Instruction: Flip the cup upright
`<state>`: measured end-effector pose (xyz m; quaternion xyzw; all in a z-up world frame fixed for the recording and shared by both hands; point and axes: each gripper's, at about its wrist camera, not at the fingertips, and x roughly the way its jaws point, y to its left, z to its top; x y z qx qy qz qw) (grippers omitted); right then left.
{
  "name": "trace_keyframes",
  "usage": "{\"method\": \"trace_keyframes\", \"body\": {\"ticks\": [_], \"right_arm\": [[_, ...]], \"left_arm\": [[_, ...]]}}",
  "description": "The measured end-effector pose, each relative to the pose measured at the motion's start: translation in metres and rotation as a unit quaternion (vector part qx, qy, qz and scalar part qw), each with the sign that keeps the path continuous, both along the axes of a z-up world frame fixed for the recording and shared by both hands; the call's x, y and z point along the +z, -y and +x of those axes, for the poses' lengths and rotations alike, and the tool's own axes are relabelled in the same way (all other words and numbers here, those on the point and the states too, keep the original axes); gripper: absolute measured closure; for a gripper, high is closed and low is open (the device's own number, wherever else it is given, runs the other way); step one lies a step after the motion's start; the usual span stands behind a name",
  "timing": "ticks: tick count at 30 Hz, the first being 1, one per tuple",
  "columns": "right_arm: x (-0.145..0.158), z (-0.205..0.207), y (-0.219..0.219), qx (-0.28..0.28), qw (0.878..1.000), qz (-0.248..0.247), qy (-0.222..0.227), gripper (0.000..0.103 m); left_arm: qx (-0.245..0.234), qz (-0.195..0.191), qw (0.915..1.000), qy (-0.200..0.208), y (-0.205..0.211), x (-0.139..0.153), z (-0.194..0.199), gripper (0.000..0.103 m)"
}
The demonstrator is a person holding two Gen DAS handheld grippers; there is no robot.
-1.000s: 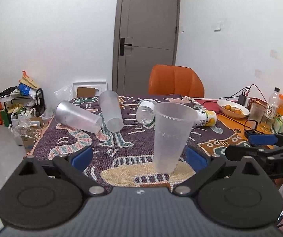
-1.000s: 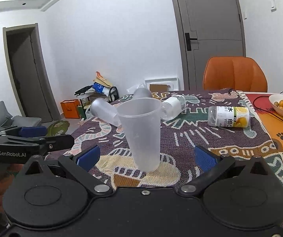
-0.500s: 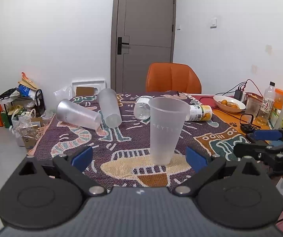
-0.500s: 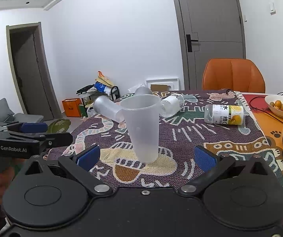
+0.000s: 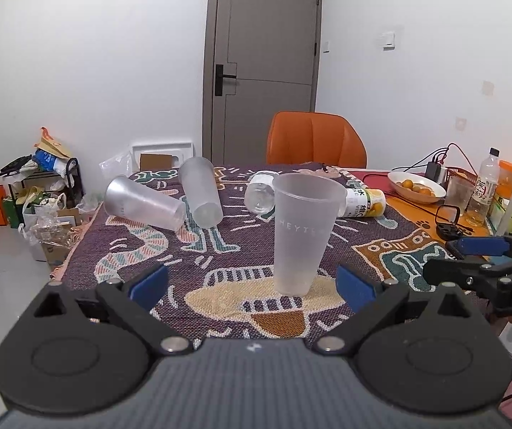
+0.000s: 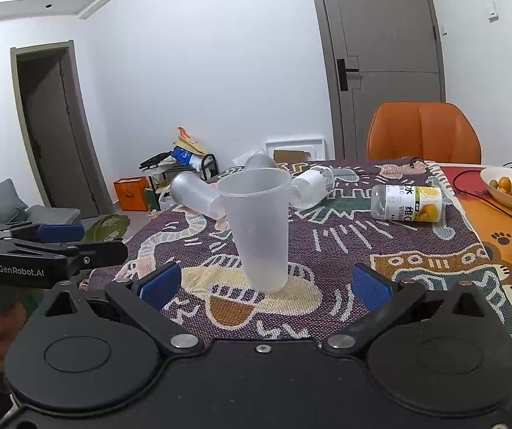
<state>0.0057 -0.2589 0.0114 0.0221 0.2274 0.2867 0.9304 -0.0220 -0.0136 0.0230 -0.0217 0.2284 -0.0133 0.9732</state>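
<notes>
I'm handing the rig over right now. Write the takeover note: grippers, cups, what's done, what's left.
Left gripper: open, empty.
Right gripper: open, empty.
Upright cup: stands mouth up on the patterned tablecloth, free between both grippers' fingers. That flip looks done.
Left: two frosted cups lie on their sides farther back, beside a clear bottle and a labelled bottle, also lying down.

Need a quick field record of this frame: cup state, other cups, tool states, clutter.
upright cup: standing on the patterned cloth, mouth up, untouched
left tool: open, short of the cup
right tool: open, short of the cup
fallen cups: two, lying on their sides at far left
bottles: clear one and yellow-label one, both on their sides
fruit bowl: right edge
task status: this cup looks done
</notes>
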Motion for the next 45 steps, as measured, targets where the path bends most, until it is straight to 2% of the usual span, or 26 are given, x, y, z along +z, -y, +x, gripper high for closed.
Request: {"method": "trace_keyframes", "body": {"ticks": [45], "right_arm": [[-0.0054, 0.0031, -0.0024, -0.002, 1.000, -0.006, -0.011, 0.000]], "left_arm": [[-0.006, 0.008, 0.9999, -0.004, 0.0013, -0.0033, 0.0010, 0.004]]}}
